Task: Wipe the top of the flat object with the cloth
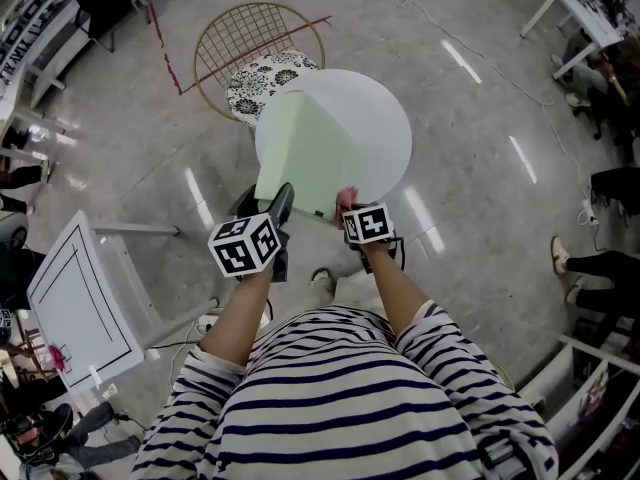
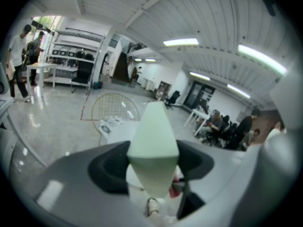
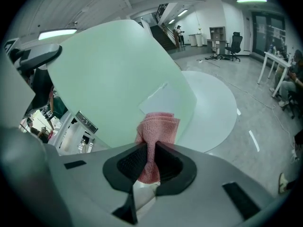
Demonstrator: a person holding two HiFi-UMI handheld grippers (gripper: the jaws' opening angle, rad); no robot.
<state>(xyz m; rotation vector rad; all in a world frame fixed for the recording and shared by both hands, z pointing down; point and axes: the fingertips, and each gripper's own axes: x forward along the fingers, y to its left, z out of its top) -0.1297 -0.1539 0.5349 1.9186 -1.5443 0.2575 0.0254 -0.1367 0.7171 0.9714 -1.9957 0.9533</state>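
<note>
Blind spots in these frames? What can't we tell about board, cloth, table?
1. Head view: the marker cube hides the right gripper's jaws; only a bit of the pink cloth shows.
2. Right gripper view: the cloth overlaps the green board; contact is unclear.
3. Left gripper view: the board is edge-on, its top face unseen, and it blocks most of the round table.

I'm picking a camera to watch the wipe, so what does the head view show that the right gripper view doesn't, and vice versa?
Head view only: the wire chair, its patterned cushion, the person's striped shirt. Right gripper view only: how the right tool pinches the pink cloth, and a paler rectangle on the green board. Both: that board, the round white table, the cloth.
</note>
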